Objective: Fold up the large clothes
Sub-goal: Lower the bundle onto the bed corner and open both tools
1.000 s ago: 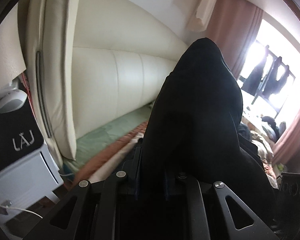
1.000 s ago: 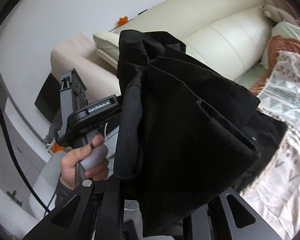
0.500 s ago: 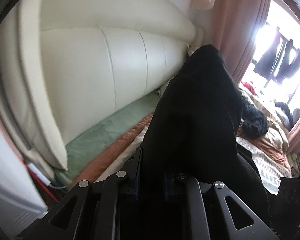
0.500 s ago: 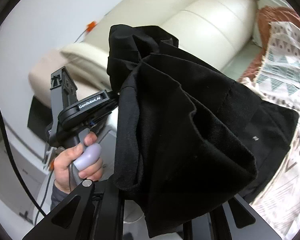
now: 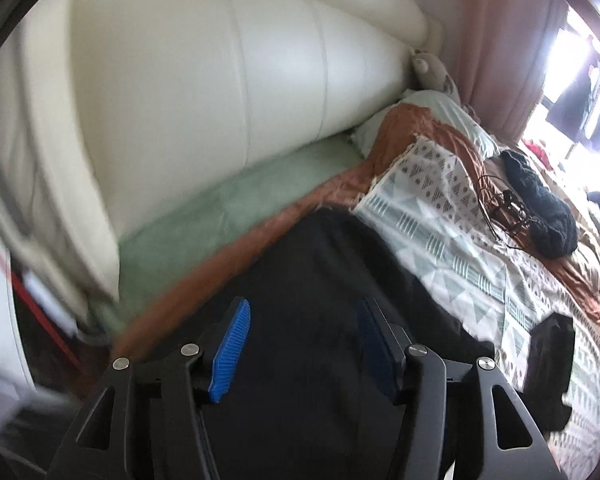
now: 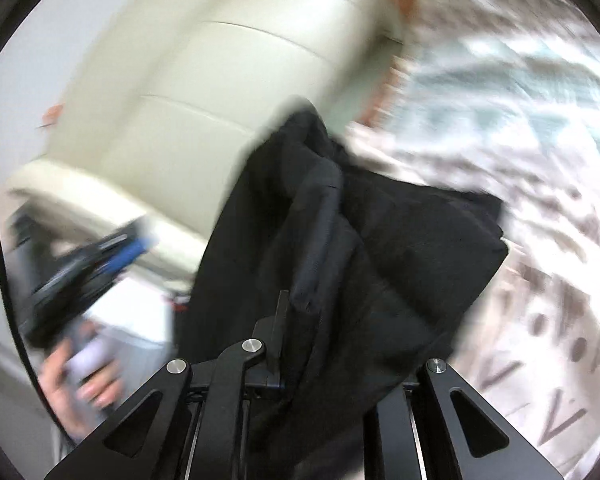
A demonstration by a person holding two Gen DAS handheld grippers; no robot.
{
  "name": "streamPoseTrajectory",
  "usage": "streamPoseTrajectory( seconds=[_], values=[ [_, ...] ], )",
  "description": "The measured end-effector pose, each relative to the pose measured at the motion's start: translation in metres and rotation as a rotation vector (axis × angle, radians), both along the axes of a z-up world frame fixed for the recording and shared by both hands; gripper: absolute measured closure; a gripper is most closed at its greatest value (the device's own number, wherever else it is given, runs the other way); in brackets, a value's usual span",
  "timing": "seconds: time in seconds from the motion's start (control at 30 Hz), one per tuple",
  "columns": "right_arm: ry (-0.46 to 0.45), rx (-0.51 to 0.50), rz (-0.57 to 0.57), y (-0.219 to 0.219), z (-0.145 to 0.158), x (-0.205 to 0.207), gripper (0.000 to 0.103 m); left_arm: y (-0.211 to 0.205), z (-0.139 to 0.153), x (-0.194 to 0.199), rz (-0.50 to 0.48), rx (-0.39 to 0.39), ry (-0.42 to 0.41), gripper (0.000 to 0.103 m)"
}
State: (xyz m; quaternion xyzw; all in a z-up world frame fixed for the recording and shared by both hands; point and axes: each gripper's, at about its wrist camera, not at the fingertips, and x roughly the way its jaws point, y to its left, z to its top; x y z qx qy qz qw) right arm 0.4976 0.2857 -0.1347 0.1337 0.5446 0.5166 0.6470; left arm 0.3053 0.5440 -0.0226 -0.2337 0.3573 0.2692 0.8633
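Observation:
A large black garment (image 5: pixel 320 272) lies bunched on the patterned bed cover (image 5: pixel 460 248) near the cream headboard (image 5: pixel 220 100). My left gripper (image 5: pixel 303 308) hovers just above it with its jaws opening. Both blue pads (image 5: pixel 230 344) are bare and apart from the cloth, which lies below and between them. In the blurred right wrist view the garment (image 6: pixel 360 240) drapes forward from my right gripper (image 6: pixel 332 340), which is shut on a fold that hides its fingertips. My left gripper (image 6: pixel 96 256) shows at the left there, held by a hand (image 6: pixel 84 376).
A dark knitted garment (image 5: pixel 540 208) and tangled cables (image 5: pixel 500 204) lie farther along the bed. A green sheet (image 5: pixel 228 216) and a rust blanket (image 5: pixel 428 128) run beside the headboard. A pink curtain (image 5: pixel 500 40) hangs at the back right.
My left gripper has let go of the black garment, which dropped from in front of the camera onto the bed. Both grippers sank toward the bed, and the right one rolled.

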Motion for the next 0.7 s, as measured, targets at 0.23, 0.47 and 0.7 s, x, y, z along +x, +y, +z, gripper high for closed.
streamPoseTrajectory(
  seconds=[0.23,0.47,0.7],
  values=[
    [-0.038,-0.012,0.036,0.009,-0.007,0.005,0.092,-0.016,-0.022,-0.061,0.071,-0.005,0.037,0.045],
    [-0.068,-0.004,-0.007,0.002,0.000,0.017,0.094,-0.021,-0.033,-0.097,0.154,0.004,0.015,0.033],
    [-0.055,-0.102,-0.041,-0.006,-0.023,0.020,0.075,-0.038,-0.043,-0.109,0.165,-0.002,0.030,0.026]
  ],
)
